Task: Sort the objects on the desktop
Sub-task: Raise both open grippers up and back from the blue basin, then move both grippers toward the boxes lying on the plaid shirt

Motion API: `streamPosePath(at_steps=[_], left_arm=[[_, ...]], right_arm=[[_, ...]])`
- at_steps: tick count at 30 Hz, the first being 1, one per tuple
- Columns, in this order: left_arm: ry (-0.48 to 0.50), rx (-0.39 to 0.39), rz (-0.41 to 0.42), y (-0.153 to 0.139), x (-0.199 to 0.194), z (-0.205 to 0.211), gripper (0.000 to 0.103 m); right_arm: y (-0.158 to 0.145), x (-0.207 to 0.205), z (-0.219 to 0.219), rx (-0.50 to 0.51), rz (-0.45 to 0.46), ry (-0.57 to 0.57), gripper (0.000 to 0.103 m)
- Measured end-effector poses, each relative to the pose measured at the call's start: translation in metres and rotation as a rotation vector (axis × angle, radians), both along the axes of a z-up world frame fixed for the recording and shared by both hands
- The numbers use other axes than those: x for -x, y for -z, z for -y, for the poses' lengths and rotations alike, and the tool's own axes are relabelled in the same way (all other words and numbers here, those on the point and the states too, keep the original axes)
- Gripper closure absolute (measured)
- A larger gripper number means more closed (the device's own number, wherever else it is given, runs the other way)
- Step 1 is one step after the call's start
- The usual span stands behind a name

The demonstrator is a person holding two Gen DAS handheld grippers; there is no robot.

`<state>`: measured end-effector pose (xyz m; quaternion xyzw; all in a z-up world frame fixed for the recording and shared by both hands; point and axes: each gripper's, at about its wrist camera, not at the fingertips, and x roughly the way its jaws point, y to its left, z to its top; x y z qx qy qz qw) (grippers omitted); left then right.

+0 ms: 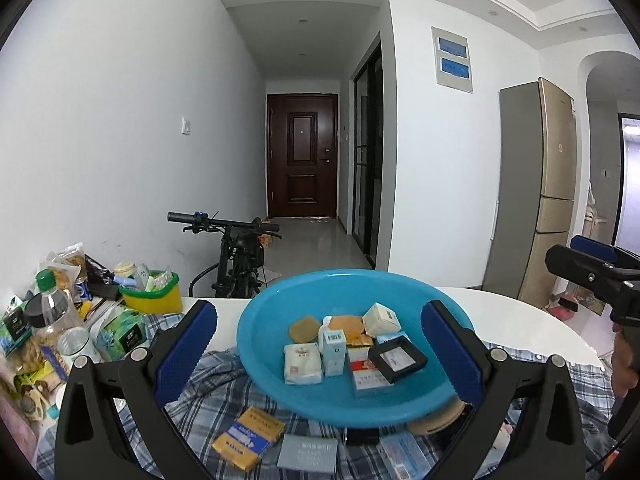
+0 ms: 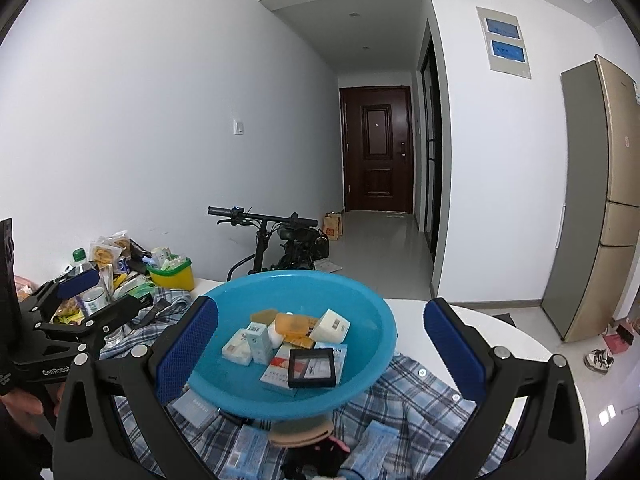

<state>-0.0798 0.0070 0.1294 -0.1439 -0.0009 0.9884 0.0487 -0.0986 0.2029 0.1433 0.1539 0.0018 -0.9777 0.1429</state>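
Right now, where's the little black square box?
The small black square box lies inside the blue plastic basin, on its right side, atop the red-and-white carton.

Both wrist cameras look forward, close over the desk (image 1: 520, 312), toward the hallway door (image 1: 303, 156). They share the blue basin (image 1: 260, 344), the right view set further right.

Left gripper (image 1: 320, 348) and right gripper (image 2: 320, 344) both gape wide, fingers (image 1: 184, 348) spread, seemingly empty, the right gripper at the left's 3 o'clock.
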Motion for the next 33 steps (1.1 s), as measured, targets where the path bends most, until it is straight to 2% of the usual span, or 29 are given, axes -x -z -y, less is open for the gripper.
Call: streamPosePath(at_steps=[11, 16, 20, 25, 33], left_arm=[[0.021, 0.018, -0.005, 0.005, -0.038, -0.004, 0.0], [0.013, 0.001, 0.033, 0.014, -0.049, -0.001, 0.0], [-0.016, 0.049, 0.036, 0.025, -0.059, -0.004, 0.0], [-0.004, 0.074, 0.077, 0.043, -0.066, -0.008, 0.0], [0.002, 0.023, 0.179, 0.074, -0.066, -0.002, 0.0]], right_arm=[[0.007, -0.028, -0.008, 0.024, 0.019, -0.003, 0.0], [0.018, -0.039, -0.011, 0.026, 0.045, 0.003, 0.0], [0.032, -0.048, -0.012, 0.013, 0.062, 0.014, 0.0], [0.052, -0.05, -0.012, -0.006, 0.113, 0.014, 0.0], [0.08, -0.053, -0.009, -0.017, 0.189, 0.018, 0.0]])
